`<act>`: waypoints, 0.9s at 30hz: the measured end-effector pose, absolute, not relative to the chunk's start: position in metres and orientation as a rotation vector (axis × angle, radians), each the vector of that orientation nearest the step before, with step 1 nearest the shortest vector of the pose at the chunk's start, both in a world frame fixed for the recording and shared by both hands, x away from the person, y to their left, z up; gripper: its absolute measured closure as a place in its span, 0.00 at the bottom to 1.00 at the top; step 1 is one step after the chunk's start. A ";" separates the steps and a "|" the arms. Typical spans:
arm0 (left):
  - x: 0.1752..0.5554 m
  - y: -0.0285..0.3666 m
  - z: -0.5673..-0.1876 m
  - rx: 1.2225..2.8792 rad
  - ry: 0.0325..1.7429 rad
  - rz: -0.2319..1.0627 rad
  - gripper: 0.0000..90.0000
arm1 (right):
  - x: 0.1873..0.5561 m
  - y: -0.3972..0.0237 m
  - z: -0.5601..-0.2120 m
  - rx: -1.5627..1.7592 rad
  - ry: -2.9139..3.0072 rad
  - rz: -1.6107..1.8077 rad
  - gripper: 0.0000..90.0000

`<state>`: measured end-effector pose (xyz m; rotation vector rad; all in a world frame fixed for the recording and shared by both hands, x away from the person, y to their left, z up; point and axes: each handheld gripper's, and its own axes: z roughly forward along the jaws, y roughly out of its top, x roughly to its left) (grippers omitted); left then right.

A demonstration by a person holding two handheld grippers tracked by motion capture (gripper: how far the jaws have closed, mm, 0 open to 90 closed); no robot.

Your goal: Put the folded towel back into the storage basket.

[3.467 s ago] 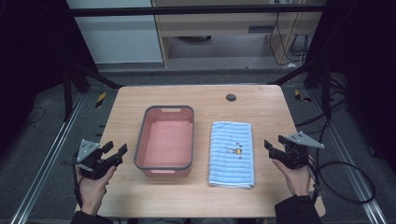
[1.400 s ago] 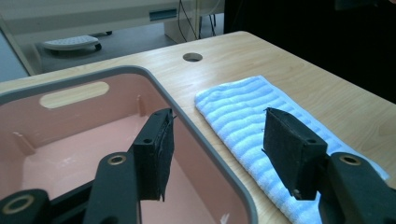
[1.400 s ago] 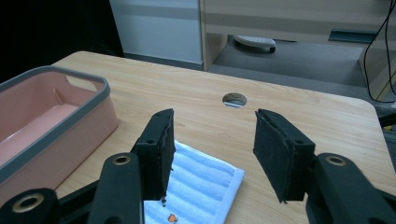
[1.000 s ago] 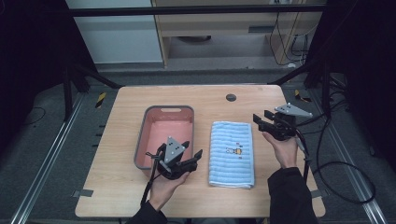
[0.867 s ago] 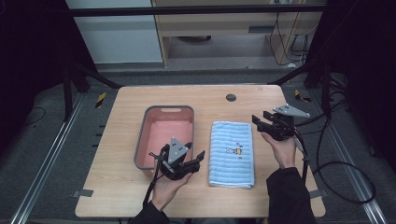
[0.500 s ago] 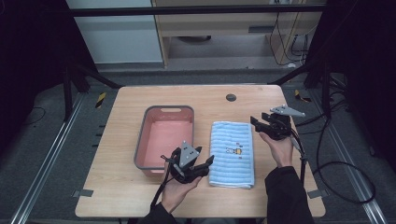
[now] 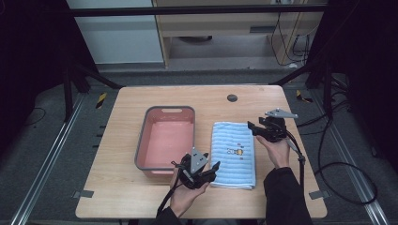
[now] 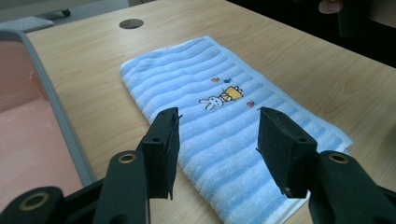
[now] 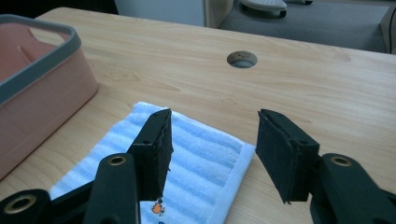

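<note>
Both grippers have neared the towel (image 7: 233,154), its near corner hidden

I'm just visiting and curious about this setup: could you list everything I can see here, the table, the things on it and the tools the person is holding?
table: one, light wood, centre of the high view.
basin: one, pink with a grey rim, on the table's left half.
towel: one, folded, blue and white stripes with a small rabbit picture, flat on the table, right of the basin.
cable hole: one, dark and round, in the tabletop beyond the towel.
left gripper: one, black, fingers apart over the towel's near left corner, just been closing, nothing between them.
right gripper: one, black, fingers apart over the towel's far right corner, gripping nothing.
hands: two, coming in from the near edge, one holding each gripper.
</note>
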<state>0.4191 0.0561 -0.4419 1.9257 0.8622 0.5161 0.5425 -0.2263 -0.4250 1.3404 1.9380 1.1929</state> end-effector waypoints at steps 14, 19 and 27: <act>0.418 0.048 -0.467 1.991 0.878 0.507 0.55 | 0.549 -0.230 -0.460 1.398 1.987 1.135 0.51; 0.419 0.046 -0.475 2.002 0.891 0.490 0.56 | 0.552 -0.232 -0.469 1.422 2.002 1.114 0.51; 0.420 0.046 -0.488 2.021 0.943 0.479 0.58 | 0.557 -0.224 -0.482 1.437 2.056 1.081 0.52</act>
